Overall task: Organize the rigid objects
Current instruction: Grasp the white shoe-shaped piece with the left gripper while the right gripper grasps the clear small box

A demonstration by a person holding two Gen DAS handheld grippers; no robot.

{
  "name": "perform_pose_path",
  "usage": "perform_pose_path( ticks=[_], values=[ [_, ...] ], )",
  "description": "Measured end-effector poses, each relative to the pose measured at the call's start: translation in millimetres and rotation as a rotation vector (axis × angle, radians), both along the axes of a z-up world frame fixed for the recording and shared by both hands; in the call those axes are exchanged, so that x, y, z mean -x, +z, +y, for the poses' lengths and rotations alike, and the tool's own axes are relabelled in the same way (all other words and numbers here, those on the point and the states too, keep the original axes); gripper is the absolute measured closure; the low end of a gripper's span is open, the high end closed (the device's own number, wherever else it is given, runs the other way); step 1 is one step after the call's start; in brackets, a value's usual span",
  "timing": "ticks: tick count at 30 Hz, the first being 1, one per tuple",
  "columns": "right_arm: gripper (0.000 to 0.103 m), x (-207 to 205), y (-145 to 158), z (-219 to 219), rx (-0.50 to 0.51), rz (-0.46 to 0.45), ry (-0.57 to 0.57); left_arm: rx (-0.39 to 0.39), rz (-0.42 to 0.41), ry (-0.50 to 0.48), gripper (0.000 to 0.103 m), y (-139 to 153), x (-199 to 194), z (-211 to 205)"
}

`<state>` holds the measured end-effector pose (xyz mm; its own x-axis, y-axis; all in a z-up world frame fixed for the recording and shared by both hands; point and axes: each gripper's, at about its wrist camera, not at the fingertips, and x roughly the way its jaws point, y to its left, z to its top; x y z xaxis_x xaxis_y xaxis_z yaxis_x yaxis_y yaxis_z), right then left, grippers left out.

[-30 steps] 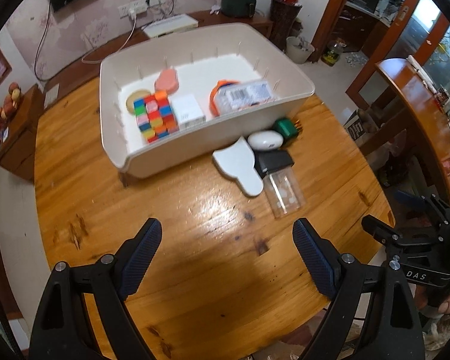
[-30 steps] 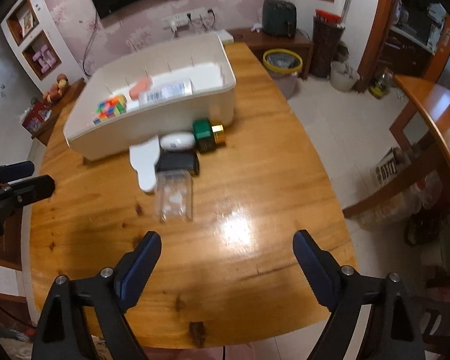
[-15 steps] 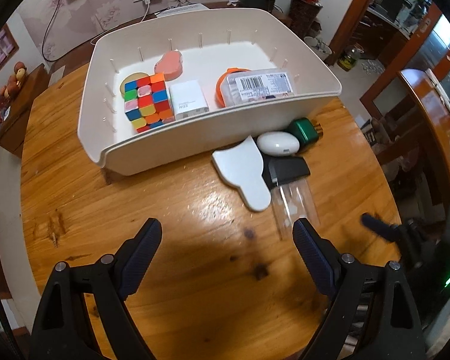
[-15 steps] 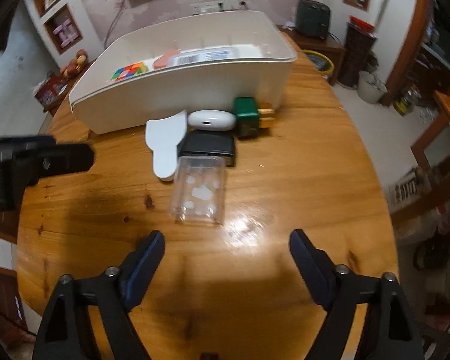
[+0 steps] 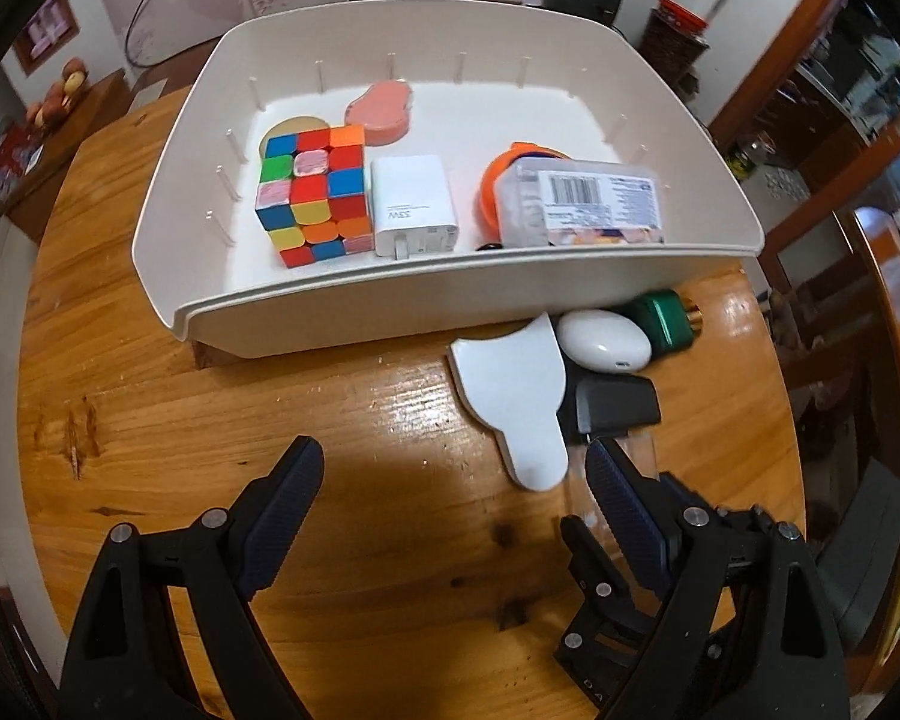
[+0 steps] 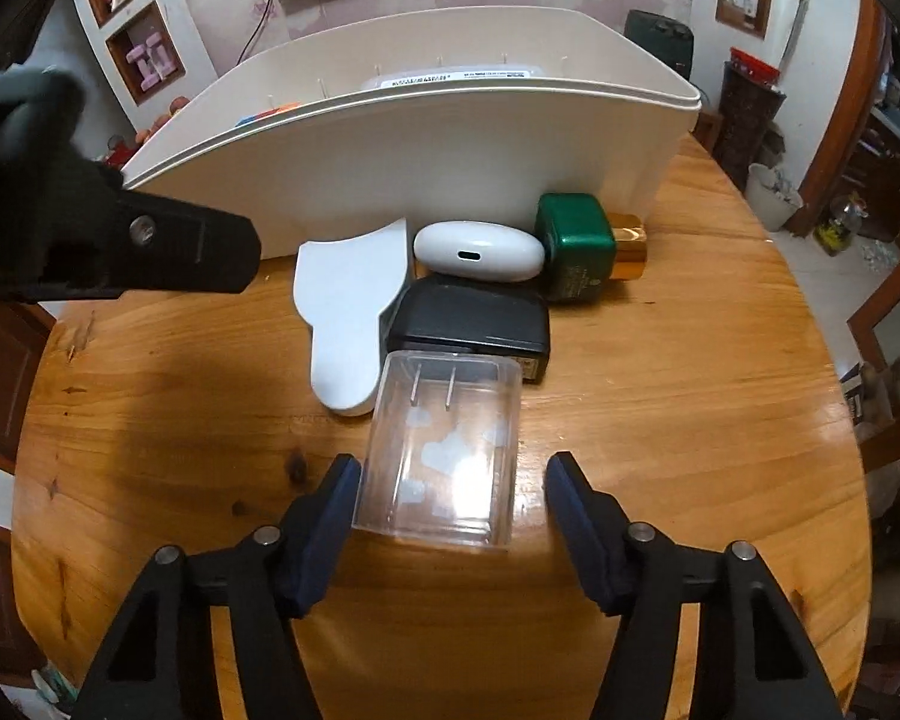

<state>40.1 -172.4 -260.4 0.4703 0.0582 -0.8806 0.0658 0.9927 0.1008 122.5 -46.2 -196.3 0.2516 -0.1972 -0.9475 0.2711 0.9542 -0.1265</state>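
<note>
Right hand-held gripper [image 6: 453, 501] closing around clear box [image 6: 444, 450], pads not yet pressing; slick walls may slip. Left hand-held gripper [image 5: 450, 495] wide open, empty.

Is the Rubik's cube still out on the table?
No. The cube sits inside the white bin, beside a white charger.

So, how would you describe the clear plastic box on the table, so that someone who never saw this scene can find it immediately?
Find the big white bin on the wooden table; a small cluster of things lies in front of its near wall. The clear plastic box is the piece of that cluster farthest from the bin, just past the black charger. It alone is see-through, with whitish patches inside.
</note>
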Motion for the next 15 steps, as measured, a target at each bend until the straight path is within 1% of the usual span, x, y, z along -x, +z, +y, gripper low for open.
perform_pose_path(
  ticks=[2,4,8,15],
  values=[
    [0.047,-1,0,-1,0.011,-0.004,0.008,0.001,0.001,0.018,0.013,-3,-3,-1],
    [0.053,0,0,-1,0.035,-0.014,0.01,-0.004,0.008,0.033,0.013,-8,-7,-4],
    [0.053,5,0,-10,0.035,-0.016,-0.004,-0.001,0.021,0.06,0.013,-16,-13,-11],
    [0.053,11,1,-17,0.034,0.002,-0.016,-0.044,0.036,0.096,0.013,-34,-23,-22]
  ],
)
